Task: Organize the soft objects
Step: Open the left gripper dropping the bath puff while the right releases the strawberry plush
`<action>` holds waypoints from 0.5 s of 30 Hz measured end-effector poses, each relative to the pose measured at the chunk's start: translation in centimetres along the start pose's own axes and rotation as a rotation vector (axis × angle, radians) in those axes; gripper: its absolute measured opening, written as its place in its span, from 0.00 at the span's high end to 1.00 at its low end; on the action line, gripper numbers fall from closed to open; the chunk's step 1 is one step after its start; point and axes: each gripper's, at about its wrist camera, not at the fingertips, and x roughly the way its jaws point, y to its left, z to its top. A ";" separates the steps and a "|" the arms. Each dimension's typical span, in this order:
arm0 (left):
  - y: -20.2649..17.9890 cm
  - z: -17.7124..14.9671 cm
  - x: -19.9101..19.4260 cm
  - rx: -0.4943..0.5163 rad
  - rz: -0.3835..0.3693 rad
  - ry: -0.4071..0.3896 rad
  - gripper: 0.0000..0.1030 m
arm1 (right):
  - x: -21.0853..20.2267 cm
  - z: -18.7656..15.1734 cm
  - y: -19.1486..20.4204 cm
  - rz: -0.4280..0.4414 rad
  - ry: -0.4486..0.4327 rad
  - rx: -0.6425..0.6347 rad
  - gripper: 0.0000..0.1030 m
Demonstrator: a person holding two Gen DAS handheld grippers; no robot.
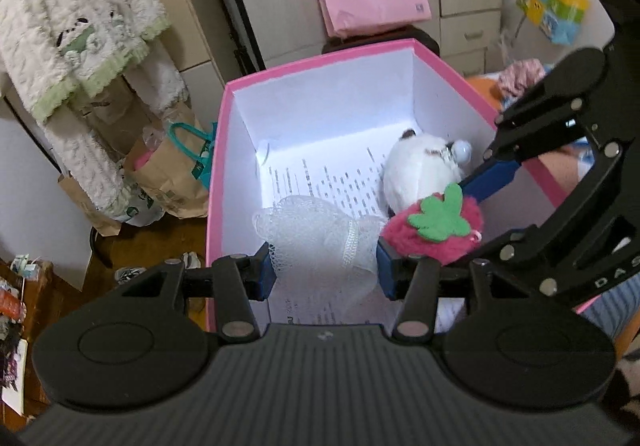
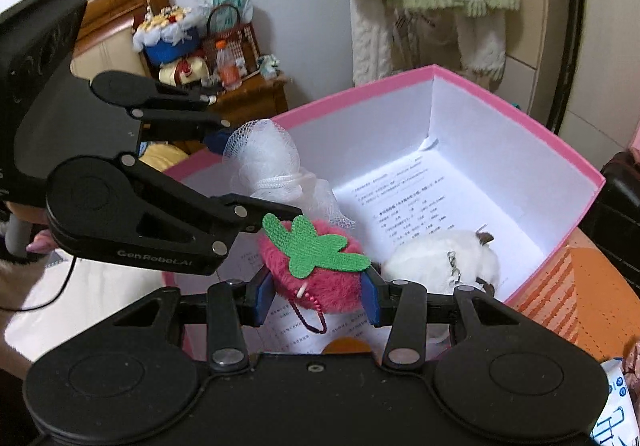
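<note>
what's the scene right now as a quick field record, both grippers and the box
left gripper: jaws closed on the white mesh pouf, above the box
right gripper: jaws closed on the strawberry plush, above the box
pink box: open, no lid on it
inside box: white plush animal lying on a printed paper sheet

Box [image 1: 224,150] – pink outside, white inside; strawberry plush [image 2: 320,278] – magenta, green leaf; mesh puff [image 1: 316,234] white; printed sheet [image 1: 332,186] black-on-white.

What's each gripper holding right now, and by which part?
Left gripper clamps the white mesh pouf across its bunched middle. Right gripper pinches the strawberry plush by its furry sides.
</note>
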 end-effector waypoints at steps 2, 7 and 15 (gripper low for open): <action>0.1 0.0 0.3 0.000 -0.006 0.006 0.51 | 0.3 0.1 0.0 0.019 0.022 -0.025 0.50; 0.0 -0.2 0.3 -0.008 0.000 0.011 0.42 | 1.0 0.1 0.0 0.016 0.052 -0.066 0.44; 1.1 0.3 -2.5 -0.079 -0.016 -0.036 0.36 | -0.4 -0.3 0.6 -0.014 0.015 -0.058 0.37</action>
